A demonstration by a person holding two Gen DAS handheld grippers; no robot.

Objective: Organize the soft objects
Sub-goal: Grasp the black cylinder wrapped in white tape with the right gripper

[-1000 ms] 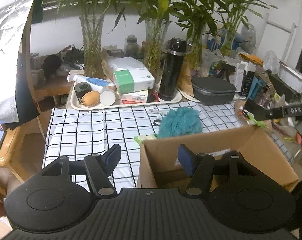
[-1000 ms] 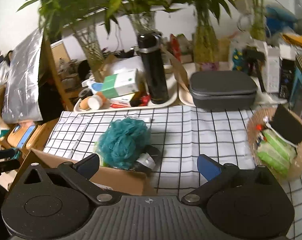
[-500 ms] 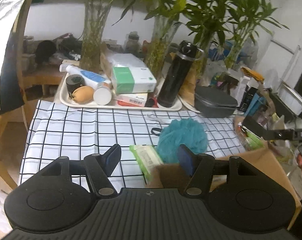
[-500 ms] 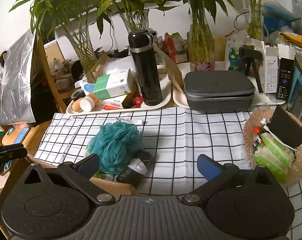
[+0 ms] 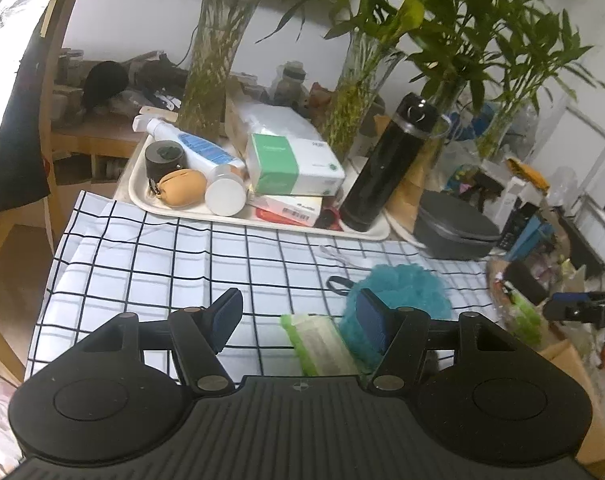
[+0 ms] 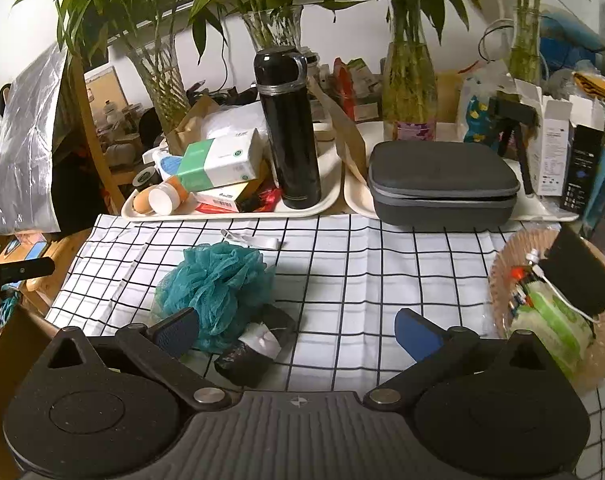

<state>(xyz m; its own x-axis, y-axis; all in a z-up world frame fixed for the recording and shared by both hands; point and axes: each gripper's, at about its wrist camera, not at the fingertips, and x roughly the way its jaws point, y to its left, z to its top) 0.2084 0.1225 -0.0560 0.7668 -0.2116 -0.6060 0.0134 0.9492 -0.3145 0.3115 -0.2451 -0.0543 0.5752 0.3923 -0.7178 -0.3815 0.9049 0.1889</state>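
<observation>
A teal mesh bath pouf (image 6: 216,280) lies on the checked tablecloth (image 6: 362,280); it also shows in the left wrist view (image 5: 402,288). A dark rolled bundle with a white label (image 6: 254,346) lies against it. A green-edged packet (image 5: 322,344) lies beside the pouf. My left gripper (image 5: 300,320) is open and empty, just short of the packet. My right gripper (image 6: 298,328) is open wide and empty, near the bundle. A cardboard box corner (image 6: 6,344) sits at the left edge, and it shows at the lower right of the left wrist view (image 5: 570,364).
A white tray (image 6: 326,196) holds a black flask (image 6: 288,128), a green tissue box (image 6: 218,160) and bottles. A grey zip case (image 6: 442,184) sits behind. A woven basket (image 6: 502,264) with small items stands at right. Vases with bamboo line the back.
Both grippers have moved up and forward over the cloth, away from the cardboard box. The box has slid out of most of both views. The pouf and bundle lie where they were.
</observation>
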